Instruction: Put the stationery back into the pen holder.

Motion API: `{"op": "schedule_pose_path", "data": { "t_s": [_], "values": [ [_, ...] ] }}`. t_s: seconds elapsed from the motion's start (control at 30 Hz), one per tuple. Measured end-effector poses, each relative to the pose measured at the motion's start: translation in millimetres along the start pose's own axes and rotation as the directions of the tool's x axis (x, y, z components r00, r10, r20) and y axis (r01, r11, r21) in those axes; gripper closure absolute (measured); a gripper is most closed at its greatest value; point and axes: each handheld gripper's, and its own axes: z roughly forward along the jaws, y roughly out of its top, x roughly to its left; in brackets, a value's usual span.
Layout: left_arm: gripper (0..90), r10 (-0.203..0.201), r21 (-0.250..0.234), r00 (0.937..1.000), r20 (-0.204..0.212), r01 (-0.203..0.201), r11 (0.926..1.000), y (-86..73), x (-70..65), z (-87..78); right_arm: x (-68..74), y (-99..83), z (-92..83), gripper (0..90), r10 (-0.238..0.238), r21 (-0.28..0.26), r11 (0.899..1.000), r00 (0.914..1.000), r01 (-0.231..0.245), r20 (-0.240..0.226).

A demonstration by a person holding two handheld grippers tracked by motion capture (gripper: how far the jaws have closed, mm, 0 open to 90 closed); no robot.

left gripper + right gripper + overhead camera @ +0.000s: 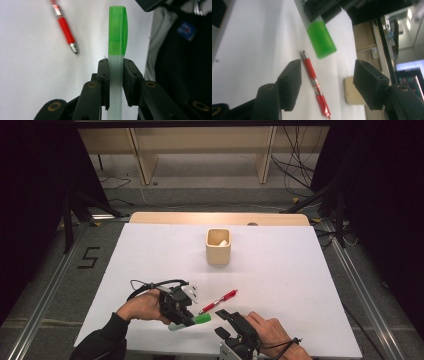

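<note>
The left tool [192,321] was clamped on a marker [116,57], its two black pads pressed flat against the frosted, translucent barrel. The marker's glossy green cap [118,30] stuck out past the tips, flat-sided with a rounded end. In the high view the marker lay almost level just above the white desk [280,270], cap pointing toward the right tool [226,316].

The right tool stood with its jaws well apart and nothing gripped between them; its blocky matte black pads [292,82] framed a red pen [315,85]. No pad touched the pen. The pen lay flat on the desk, slim and round, with a shiny red plastic barrel, a clear middle section with silver trim and a metal tip. In the high view it lay slantwise between the two tools, its tip end near the green cap.

Farther back, near the middle of the desk, stood a cream holder [218,247], square with rounded corners and a smooth matte wall, open at the top. The desk surface was plain, smooth and white, with a pale wooden edge [220,217] at its far side.
</note>
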Motion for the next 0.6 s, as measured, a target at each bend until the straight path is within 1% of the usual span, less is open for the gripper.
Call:
{"op": "schedule_pose_path", "data": {
  "t_s": [0.03,0.07,0.1,0.13,0.17,0.2,0.23,0.27,0.3,0.33,0.37,0.4,0.43,0.47,0.5,0.53,0.57,0.6],
  "values": [
    [77.3,0.000,0.000,1.0000,0.000,0.000,1.0000,0.0,0.0,0.0,-2.1,-1.1,0.4,39.1,0.002,0.003,1.000,1.0000,-0.002,-0.002],
    [77.2,-0.031,-0.030,0.9994,-0.017,0.030,0.9991,-3.0,0.5,-2.5,-3.7,-2.8,0.3,38.5,0.031,0.008,0.999,0.9995,-0.031,-0.004],
    [77.2,-0.052,-0.056,0.9979,-0.038,0.050,0.9972,-5.8,0.9,-5.1,-3.7,-2.8,0.3,38.5,0.031,0.008,0.999,0.9995,-0.031,-0.004],
    [77.2,-0.099,-0.117,0.9917,-0.082,0.089,0.9891,-10.8,0.2,-9.7,-8.5,-7.1,0.7,37.5,0.119,0.003,0.993,0.9929,-0.119,-0.001],
    [77.2,-0.099,-0.117,0.9917,-0.082,0.089,0.9891,-10.8,0.2,-9.7,-8.5,-7.1,0.7,37.5,0.119,0.003,0.993,0.9929,-0.119,-0.001],
    [77.2,-0.149,-0.195,0.9821,-0.114,0.125,0.9728,-14.9,0.6,-13.5,-13.2,-10.9,0.1,37.1,0.199,0.001,0.980,0.9799,-0.199,-0.009],
    [77.2,-0.149,-0.195,0.9821,-0.114,0.125,0.9728,-14.9,0.6,-13.5,-15.5,-12.9,-0.1,36.5,0.253,-0.003,0.967,0.9674,-0.253,-0.012],
    [77.2,-0.170,-0.215,0.9768,-0.129,0.140,0.9664,-15.7,1.8,-14.7,-18.1,-15.2,-0.1,35.8,0.296,-0.009,0.955,0.9549,-0.297,-0.018],
    [77.2,-0.188,-0.243,0.9714,-0.145,0.149,0.9584,-16.5,2.1,-15.4,-20.5,-17.4,-0.2,34.9,0.336,-0.013,0.942,0.9413,-0.337,-0.032],
    [77.2,-0.197,-0.280,0.9691,-0.148,0.150,0.9481,-17.8,3.7,-16.4,-22.0,-19.3,-0.5,34.7,0.370,-0.018,0.928,0.9280,-0.371,-0.043],
    [77.2,-0.233,-0.326,0.9631,-0.134,0.180,0.9283,-19.1,5.5,-16.9,-23.3,-20.9,-0.7,34.6,0.399,-0.022,0.916,0.9155,-0.401,-0.049],
    [77.2,-0.251,-0.365,0.9556,-0.154,0.182,0.9133,-21.4,8.0,-17.6,-24.6,-22.5,-0.6,34.0,0.428,-0.023,0.902,0.9014,-0.430,-0.063],
    [77.2,-0.251,-0.365,0.9556,-0.154,0.182,0.9133,-21.4,8.0,-17.6,-25.9,-23.9,-0.3,33.7,0.460,-0.023,0.886,0.8852,-0.462,-0.072],
    [77.2,-0.291,-0.412,0.9431,-0.161,0.204,0.8882,-23.6,10.3,-19.2,-27.6,-26.0,0.3,33.4,0.493,-0.022,0.868,0.8658,-0.496,-0.088],
    [77.2,-0.298,-0.429,0.9389,-0.173,0.200,0.8807,-24.7,11.1,-19.7,-28.5,-27.2,0.6,33.3,0.511,-0.022,0.857,0.8546,-0.515,-0.093],
    [77.2,-0.316,-0.452,0.9302,-0.187,0.204,0.8685,-25.7,11.7,-20.1,-29.4,-28.8,0.8,33.3,0.536,-0.024,0.841,0.8380,-0.541,-0.103],
    [77.2,-0.316,-0.452,0.9302,-0.187,0.204,0.8685,-25.7,11.7,-20.1,-30.6,-30.5,0.9,33.1,0.557,-0.024,0.826,0.8223,-0.563,-0.115],
    [77.2,-0.353,-0.487,0.9147,-0.197,0.221,0.8452,-27.3,14.4,-19.8,-31.8,-32.1,0.8,33.0,0.582,-0.023,0.808,0.8034,-0.589,-0.128]
  ]
}}
